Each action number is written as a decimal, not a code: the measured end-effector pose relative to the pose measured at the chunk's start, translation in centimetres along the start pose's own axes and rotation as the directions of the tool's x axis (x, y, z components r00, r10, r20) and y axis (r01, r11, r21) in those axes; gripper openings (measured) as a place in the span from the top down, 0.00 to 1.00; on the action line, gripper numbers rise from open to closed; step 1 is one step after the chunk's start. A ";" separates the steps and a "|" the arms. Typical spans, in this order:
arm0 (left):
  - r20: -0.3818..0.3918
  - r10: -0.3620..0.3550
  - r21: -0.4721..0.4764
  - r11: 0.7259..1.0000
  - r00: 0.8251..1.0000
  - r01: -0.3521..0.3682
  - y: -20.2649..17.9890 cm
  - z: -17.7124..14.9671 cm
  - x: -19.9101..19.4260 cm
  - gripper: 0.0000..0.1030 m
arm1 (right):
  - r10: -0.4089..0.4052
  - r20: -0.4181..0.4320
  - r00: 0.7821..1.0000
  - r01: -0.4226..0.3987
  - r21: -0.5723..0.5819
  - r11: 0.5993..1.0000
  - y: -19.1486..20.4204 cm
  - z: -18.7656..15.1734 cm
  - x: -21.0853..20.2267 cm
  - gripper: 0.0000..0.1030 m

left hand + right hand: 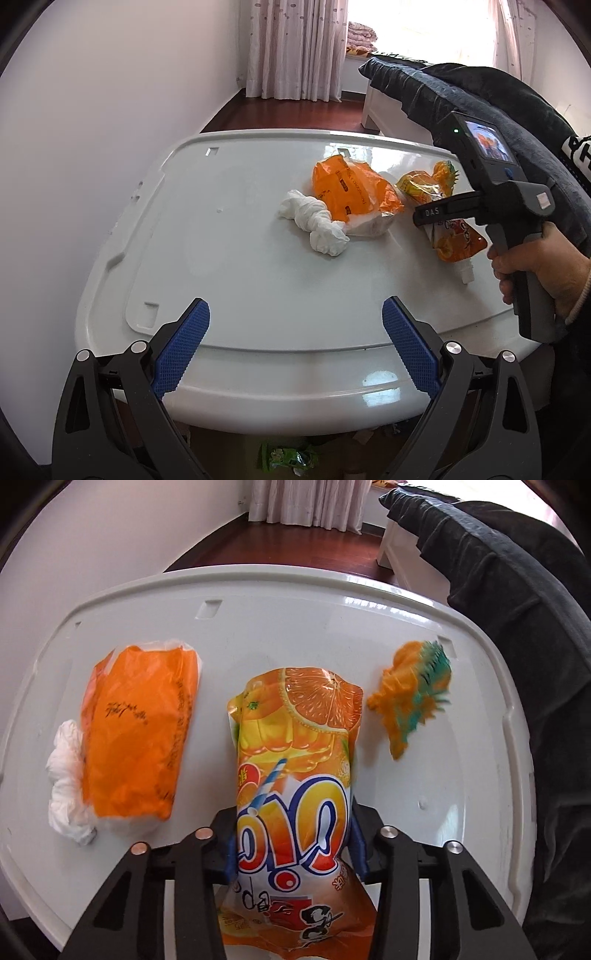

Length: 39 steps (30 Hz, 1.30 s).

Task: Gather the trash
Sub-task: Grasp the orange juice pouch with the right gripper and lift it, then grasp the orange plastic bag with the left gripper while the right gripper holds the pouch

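We saw the orange juice pouch (295, 805) lying on the white counter (258, 627), toward its right side in the left wrist view, with its white spout end pointing to the near edge. The right gripper (295, 853) had it pinched: the blue pads of its fingers (360, 849) pressed in on both sides of the pouch's narrow middle, and the printed foil bulged above and below the grip. Whether the pouch still rested on the counter or was already clear of it we could not tell.

Just to the left of the pouch lay an orange plastic bag (136, 731) with white wrapping showing at its ends, and a twisted wad of white tissue (68, 786) touched the bag's left side. To the right of the pouch, apart from it, sat a small orange and green crumpled wrapper (410, 698), blurred in the right wrist view.

In the left wrist view a hand (543, 273) gripped the dark handle of the right gripper, with a dark sleeve (480, 99) reaching back above it. The left gripper (295, 321) hung over the near edge of the counter, its blue-padded fingers (181, 347) spread wide with nothing between them. Below the counter's front edge a green wrapper (288, 458) lay on the floor. Beyond the counter we saw dark wooden flooring, pale curtains (295, 48) and a bright window.
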State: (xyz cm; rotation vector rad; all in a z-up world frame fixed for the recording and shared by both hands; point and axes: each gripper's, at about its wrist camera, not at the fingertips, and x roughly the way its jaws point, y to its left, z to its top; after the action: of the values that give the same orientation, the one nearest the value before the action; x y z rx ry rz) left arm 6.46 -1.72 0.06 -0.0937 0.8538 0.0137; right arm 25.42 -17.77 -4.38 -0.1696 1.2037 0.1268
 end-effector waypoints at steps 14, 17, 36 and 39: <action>-0.075 0.007 -0.065 0.998 0.997 -0.012 1.2 -0.9 2.6 0.11 | 0.075 0.071 0.995 -0.084 0.130 0.988 -6.6 -12.7 -5.9 0.65; -0.055 -0.020 -0.029 0.999 0.998 0.019 -0.1 0.5 2.2 0.11 | 0.108 0.119 0.987 -0.126 0.161 0.979 -7.6 -14.3 -6.6 0.65; -0.194 0.025 0.091 0.996 0.981 -0.008 -9.5 13.4 14.2 0.11 | 0.222 0.155 0.963 -0.250 0.200 0.947 -9.5 -13.5 -5.7 0.63; -0.219 0.081 0.148 0.988 0.972 -0.049 -10.4 13.5 16.6 0.10 | 0.222 0.157 0.962 -0.252 0.209 0.945 -9.3 -13.5 -5.7 0.63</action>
State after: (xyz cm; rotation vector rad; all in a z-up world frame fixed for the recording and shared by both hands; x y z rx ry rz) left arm 27.97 -11.30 -2.82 0.0675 1.0807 0.0038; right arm 12.83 -29.61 -3.16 0.1839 1.0947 0.2067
